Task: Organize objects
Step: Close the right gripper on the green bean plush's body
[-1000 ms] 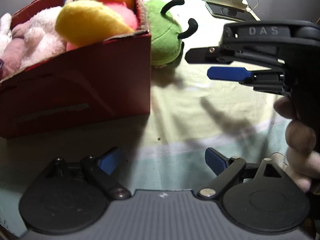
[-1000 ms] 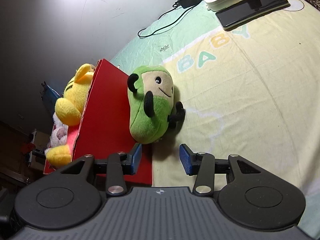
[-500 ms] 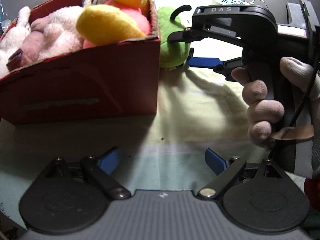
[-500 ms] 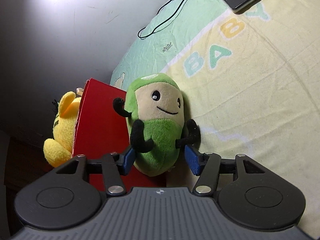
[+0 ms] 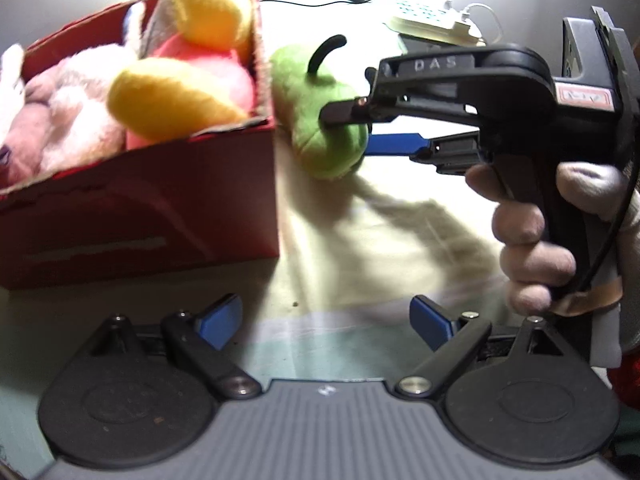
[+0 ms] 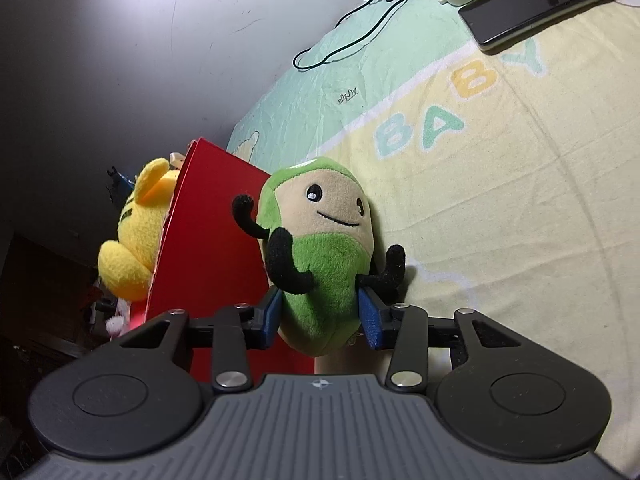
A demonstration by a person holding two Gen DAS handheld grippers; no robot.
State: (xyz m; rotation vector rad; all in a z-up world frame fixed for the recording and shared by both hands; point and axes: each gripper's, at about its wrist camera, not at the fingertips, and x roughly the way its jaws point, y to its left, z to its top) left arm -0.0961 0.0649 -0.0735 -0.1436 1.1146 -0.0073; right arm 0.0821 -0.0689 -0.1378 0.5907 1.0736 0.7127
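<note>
Green plush lies on the bed, just right of the red box and touching its side, face towards my right camera. I judge it light, soft and squashy, nothing fragile, and the fuzzy cover should give the pads plenty of bite. The thin black arms and legs would flop, so the fat lower body is where I want the hold.

And that is where my right tool has it: the jaws have just been closing, and the blue pads now press into both flanks of the lower body, pinching the plush. In the left view that tool reaches in from the right, angled gently down, a gloved hand wrapped round the grip.

My left tool hangs nearer, tilted steeply down at the sheet, jaws spread wide, nothing between them. The box is already heaped with other soft toys, so I reckon the drop will need a free corner.
</note>
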